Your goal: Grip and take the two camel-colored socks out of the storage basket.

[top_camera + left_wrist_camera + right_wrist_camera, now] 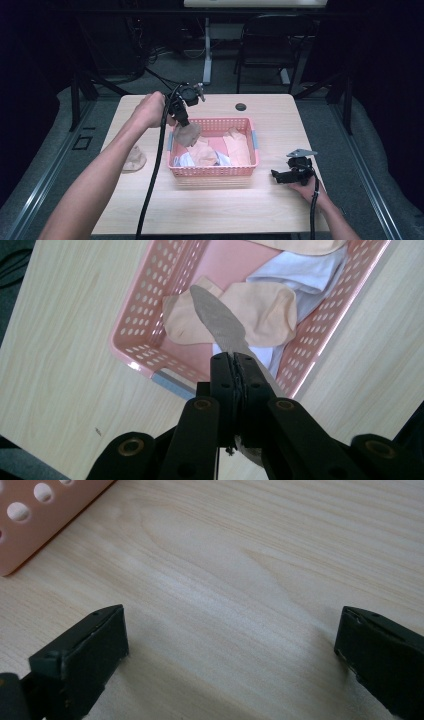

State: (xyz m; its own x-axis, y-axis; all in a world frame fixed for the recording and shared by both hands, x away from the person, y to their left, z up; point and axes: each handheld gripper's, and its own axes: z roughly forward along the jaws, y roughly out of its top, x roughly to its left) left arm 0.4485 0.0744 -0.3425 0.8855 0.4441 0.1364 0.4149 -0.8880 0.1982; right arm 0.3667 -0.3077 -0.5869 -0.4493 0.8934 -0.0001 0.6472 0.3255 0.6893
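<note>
The pale wooden surface [210, 205] carries a pink perforated basket [214, 171] at its middle, set within easy reach of both hands. Inside lie peach socks [260, 310] over something white – what the white cloth is I cannot tell, since the socks cover most of it. The left gripper [181, 119] hangs over the basket's left end, clenched on a brownish-grey sock [220, 325] that dangles above the pile, apparently being lifted out or dropped in. Another tan sock [134, 160] lies on the surface left of the basket, apart from it. The right gripper [286, 175] rests low beside the basket's right side, released and holding nothing – likely waiting.
</note>
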